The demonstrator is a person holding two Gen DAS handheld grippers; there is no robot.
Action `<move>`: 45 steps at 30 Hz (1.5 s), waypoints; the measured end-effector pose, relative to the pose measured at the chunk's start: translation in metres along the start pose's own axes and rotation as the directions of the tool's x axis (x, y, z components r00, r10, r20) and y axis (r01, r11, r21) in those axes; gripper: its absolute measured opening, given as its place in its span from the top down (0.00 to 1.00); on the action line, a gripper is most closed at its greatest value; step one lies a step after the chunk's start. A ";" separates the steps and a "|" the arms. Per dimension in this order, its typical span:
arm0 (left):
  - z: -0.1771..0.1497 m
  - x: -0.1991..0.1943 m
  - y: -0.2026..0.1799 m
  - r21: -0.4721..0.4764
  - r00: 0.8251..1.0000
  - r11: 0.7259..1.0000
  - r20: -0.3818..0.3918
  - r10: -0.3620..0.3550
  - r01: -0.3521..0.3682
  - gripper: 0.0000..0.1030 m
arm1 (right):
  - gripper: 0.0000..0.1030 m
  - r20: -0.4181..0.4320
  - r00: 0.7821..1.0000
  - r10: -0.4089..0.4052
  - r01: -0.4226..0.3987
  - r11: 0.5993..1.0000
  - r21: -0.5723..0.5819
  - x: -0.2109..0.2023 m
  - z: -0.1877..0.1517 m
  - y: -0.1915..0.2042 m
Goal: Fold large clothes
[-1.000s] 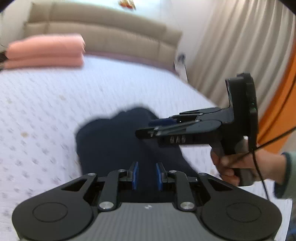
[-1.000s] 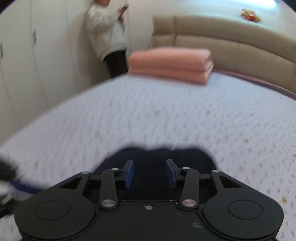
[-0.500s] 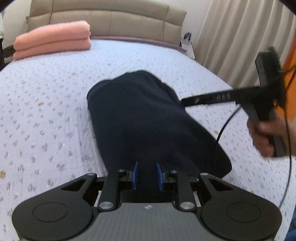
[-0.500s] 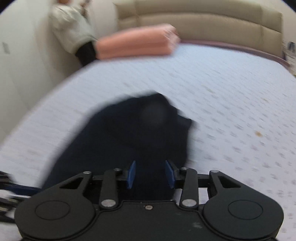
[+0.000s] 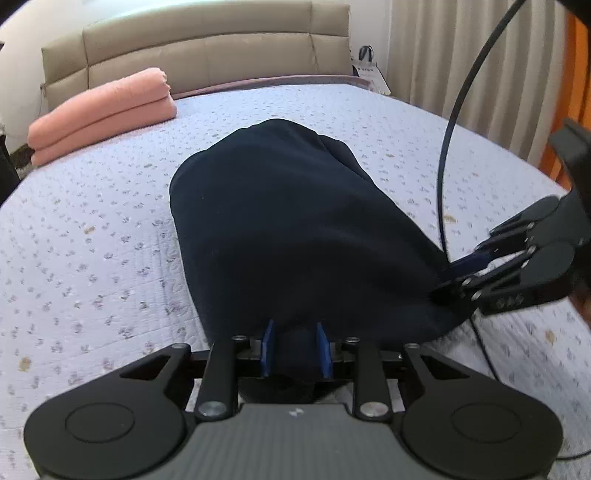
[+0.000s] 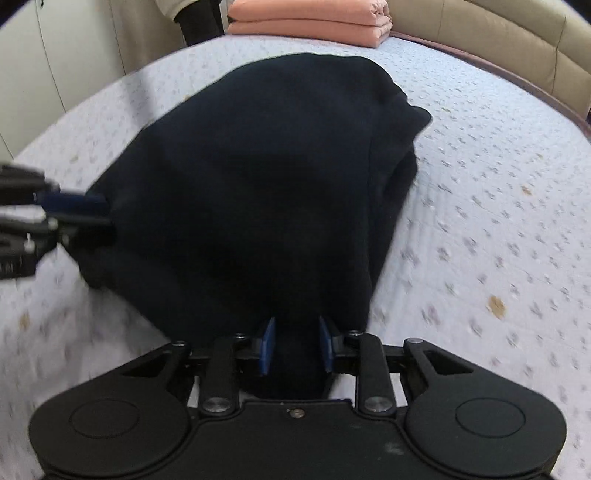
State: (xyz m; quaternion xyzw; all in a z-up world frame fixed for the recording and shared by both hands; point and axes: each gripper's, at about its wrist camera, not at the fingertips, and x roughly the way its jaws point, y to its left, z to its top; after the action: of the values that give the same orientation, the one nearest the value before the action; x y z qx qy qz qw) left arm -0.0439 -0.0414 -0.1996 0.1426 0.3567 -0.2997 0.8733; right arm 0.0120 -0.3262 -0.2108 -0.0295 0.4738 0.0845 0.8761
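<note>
A dark navy garment (image 5: 288, 221) lies folded lengthwise on the bed; it also fills the right wrist view (image 6: 258, 177). My left gripper (image 5: 294, 349) is shut on the garment's near edge, cloth between its blue pads. My right gripper (image 6: 296, 345) is shut on the near edge at the other corner. The right gripper shows in the left wrist view (image 5: 465, 267) at the garment's right corner. The left gripper shows in the right wrist view (image 6: 92, 212) at the left corner.
The bed has a pale floral quilt (image 5: 92, 258). A folded pink blanket (image 5: 103, 114) lies near the beige headboard (image 5: 207, 62); it also shows in the right wrist view (image 6: 310, 22). Curtains (image 5: 461, 55) hang on the right. A black cable (image 5: 447, 158) arcs over the bed. A person (image 6: 192, 14) stands by the wall.
Both grippers pulled back toward the near side with the garment's edge, drawing it out long and flat. The right gripper dropped from above the cloth to its right corner.
</note>
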 end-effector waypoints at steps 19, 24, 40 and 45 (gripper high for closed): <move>0.052 -0.022 0.054 -0.191 0.997 0.981 0.068 -0.020 0.032 0.46 | 0.23 0.224 0.974 -0.030 -0.064 0.914 0.402 -0.036 0.034 -0.105; 0.073 0.016 0.068 -0.299 0.996 0.951 0.066 -0.060 0.077 0.30 | 0.22 0.273 0.960 0.060 -0.167 0.906 0.390 0.004 0.066 -0.085; 0.061 0.059 0.129 -0.561 0.969 0.800 0.017 -0.247 0.214 0.10 | 0.16 0.165 0.972 0.166 -0.224 0.870 0.440 0.012 0.045 -0.109; 0.061 0.088 0.130 -0.597 0.945 0.757 0.001 -0.328 0.264 0.03 | 0.06 0.198 0.956 0.216 -0.288 0.816 0.501 0.037 0.054 -0.113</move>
State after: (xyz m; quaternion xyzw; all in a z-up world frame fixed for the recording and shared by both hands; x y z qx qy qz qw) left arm 0.1202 -0.0053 -0.2142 -0.1784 0.4948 -0.3006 0.7956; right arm 0.0961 -0.4262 -0.2157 0.2791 0.4195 0.0691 0.8610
